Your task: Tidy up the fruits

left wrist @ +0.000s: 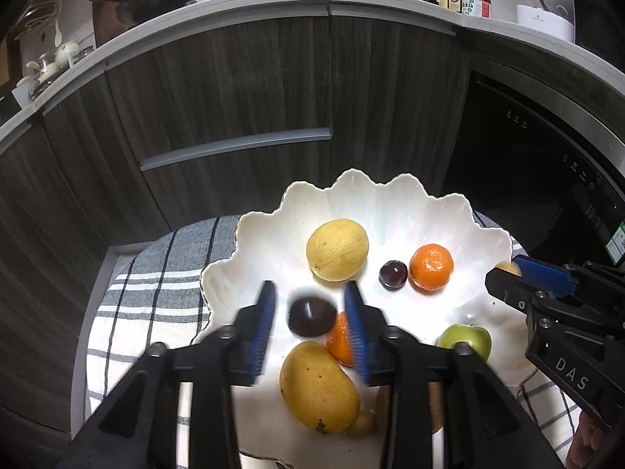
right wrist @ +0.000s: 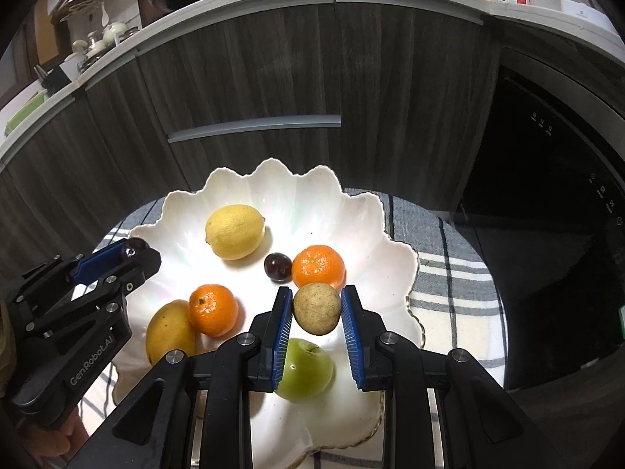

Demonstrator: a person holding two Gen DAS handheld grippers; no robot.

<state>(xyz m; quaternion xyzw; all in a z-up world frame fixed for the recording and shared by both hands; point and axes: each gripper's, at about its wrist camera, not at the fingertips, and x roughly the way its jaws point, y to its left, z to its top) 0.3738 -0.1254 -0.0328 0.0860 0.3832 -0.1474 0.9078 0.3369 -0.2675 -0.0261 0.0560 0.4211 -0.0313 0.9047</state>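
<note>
Over the white scalloped bowl (right wrist: 394, 250) is where I've got both grippers right now. My right gripper (right wrist: 317, 314) has its jaws pinching a brownish round fruit (right wrist: 316, 308), kiwi maybe, hanging just above the green apple (right wrist: 306, 369) and right beside one tangerine (right wrist: 318, 265). My left gripper (left wrist: 310, 312) is the iffy one: a dark plum (left wrist: 311, 316) sits between its blue pads (left wrist: 265, 312), but in the left wrist view the jaws stand apart with gaps on both sides and the plum is blurred, so I read it as let go, not pinched. In the right wrist view it looks tucked at the tip, so honestly hard to be sure.

Already in the bowl: lemon (right wrist: 235, 231), a second plum (right wrist: 278, 267), mango (left wrist: 318, 387), another tangerine (right wrist: 213, 310).

What worries me: that plum is round and the bowl is slick and sloped, so it could roll under the mango or bump the tangerine below it. Same on the right: if I open those jaws here, the fruit lands on the apple and bounces toward the rim and the striped cloth (right wrist: 449, 273). I'd want to go lower first.
</note>
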